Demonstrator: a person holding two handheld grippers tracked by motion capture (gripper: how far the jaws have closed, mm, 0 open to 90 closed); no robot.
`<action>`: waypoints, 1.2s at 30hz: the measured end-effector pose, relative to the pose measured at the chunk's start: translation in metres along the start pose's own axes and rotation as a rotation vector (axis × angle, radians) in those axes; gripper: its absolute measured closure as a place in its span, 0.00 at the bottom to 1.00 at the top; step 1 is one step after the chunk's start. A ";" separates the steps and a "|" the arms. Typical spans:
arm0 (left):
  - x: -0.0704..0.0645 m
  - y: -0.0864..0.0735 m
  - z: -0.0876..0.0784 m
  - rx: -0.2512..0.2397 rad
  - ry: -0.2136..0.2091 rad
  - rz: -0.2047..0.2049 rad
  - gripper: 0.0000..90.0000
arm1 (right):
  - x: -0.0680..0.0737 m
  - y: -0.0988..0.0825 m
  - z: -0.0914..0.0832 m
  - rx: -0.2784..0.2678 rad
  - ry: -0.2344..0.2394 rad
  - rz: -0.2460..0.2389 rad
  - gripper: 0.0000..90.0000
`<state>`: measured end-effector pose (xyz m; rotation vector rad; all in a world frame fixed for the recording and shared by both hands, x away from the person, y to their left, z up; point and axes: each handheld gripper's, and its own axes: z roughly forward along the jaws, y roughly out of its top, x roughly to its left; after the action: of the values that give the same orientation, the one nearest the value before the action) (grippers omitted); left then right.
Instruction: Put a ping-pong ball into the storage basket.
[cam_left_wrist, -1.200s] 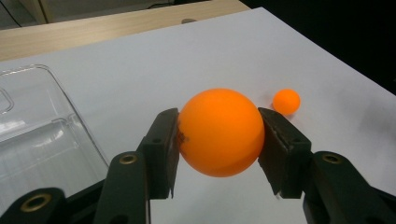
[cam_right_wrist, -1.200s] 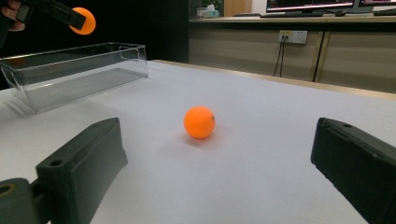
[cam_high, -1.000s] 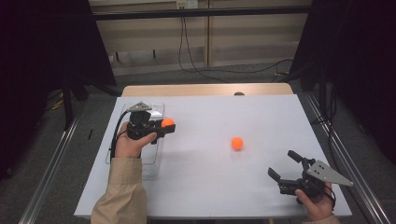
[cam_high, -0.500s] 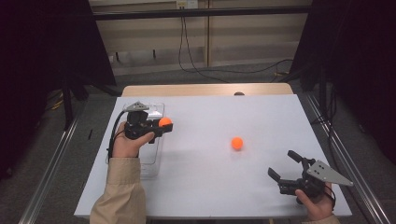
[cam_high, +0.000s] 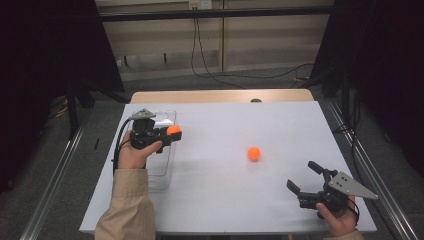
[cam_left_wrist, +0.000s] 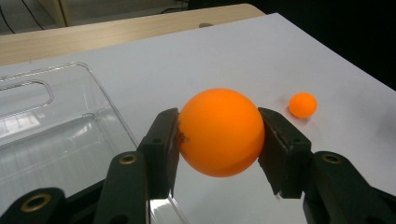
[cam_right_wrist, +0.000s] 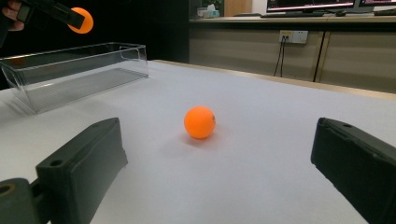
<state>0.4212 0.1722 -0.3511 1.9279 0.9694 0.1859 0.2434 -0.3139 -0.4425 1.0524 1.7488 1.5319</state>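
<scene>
Left gripper (cam_high: 172, 134) clamped on orange ball (cam_left_wrist: 219, 131) beside clear plastic bin (cam_high: 161, 165) for drop-in; right gripper (cam_high: 306, 176) wide open, near second ball (cam_high: 254, 153).

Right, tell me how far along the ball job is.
Done: nothing lies in the clear bin yet. In hand: the left claw is shut on one orange ball, beside the bin. Left: the second ball sits on the table, ahead of the open right claw.

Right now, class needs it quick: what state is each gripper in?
Left gripper: closed on a smooth orange ball, held above the clear plastic tray's edge.
Right gripper: open, holding nothing; a second orange ball lies ahead of it.
</scene>
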 end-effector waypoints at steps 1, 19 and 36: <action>0.000 0.000 0.000 -0.002 0.001 -0.003 0.57 | 0.000 0.000 0.000 0.000 0.000 0.001 0.02; 0.010 -0.004 -0.005 -0.003 0.049 -0.012 0.57 | 0.000 0.000 0.000 0.001 0.002 -0.001 0.02; 0.017 -0.006 -0.010 -0.005 0.086 -0.015 0.57 | 0.000 0.000 0.001 0.002 0.003 -0.001 0.02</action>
<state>0.4240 0.1920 -0.3547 1.9210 1.0392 0.2639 0.2438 -0.3135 -0.4428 1.0511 1.7528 1.5321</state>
